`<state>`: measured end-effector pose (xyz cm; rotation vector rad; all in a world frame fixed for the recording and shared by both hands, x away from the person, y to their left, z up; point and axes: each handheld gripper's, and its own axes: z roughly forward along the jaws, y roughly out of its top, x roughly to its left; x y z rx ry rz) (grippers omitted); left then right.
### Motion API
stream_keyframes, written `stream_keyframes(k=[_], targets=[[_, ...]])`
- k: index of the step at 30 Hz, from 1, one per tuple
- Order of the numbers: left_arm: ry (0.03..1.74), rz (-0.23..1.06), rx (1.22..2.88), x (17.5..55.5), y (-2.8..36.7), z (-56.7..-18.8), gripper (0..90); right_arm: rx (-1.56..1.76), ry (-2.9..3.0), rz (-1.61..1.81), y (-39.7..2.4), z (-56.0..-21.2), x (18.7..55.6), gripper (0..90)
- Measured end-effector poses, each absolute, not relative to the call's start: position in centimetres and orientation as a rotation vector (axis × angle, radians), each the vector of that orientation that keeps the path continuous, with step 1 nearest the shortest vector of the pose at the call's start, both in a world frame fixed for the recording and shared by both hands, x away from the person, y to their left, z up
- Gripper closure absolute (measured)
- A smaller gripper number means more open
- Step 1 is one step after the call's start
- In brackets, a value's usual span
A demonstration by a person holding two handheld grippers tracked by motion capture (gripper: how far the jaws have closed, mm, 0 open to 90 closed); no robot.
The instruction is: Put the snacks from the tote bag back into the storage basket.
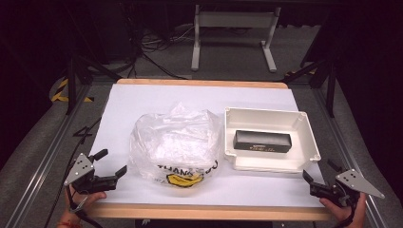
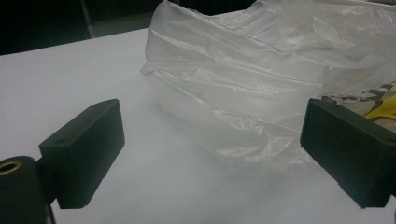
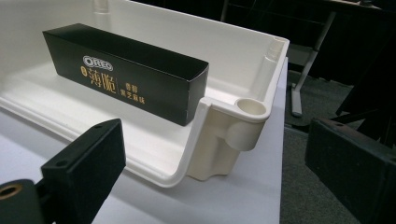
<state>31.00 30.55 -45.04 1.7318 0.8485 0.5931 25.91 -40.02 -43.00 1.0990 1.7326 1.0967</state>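
A crumpled clear plastic bag with a yellow and black print lies in the middle of the white table top; it fills the upper part of the left gripper view. To its right stands a white plastic tray holding a black Oreo box, seen close in the right gripper view inside the tray. My left gripper rests open at the front left, just left of the bag. My right gripper is open at the front right, by the tray's near right corner. Both hold nothing.
The white sheet covers a wooden table. Beyond the far edge stand a white table frame and cables on a grey floor. Dark stands flank both sides.
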Motion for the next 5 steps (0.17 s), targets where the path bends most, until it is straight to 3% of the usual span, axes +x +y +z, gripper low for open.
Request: stream_keyframes(k=[5], targets=[[0.861,0.597,1.731,31.08,30.58,-45.05,7.2,1.102,1.73,1.104,-40.06,-43.0,25.94,5.8]])
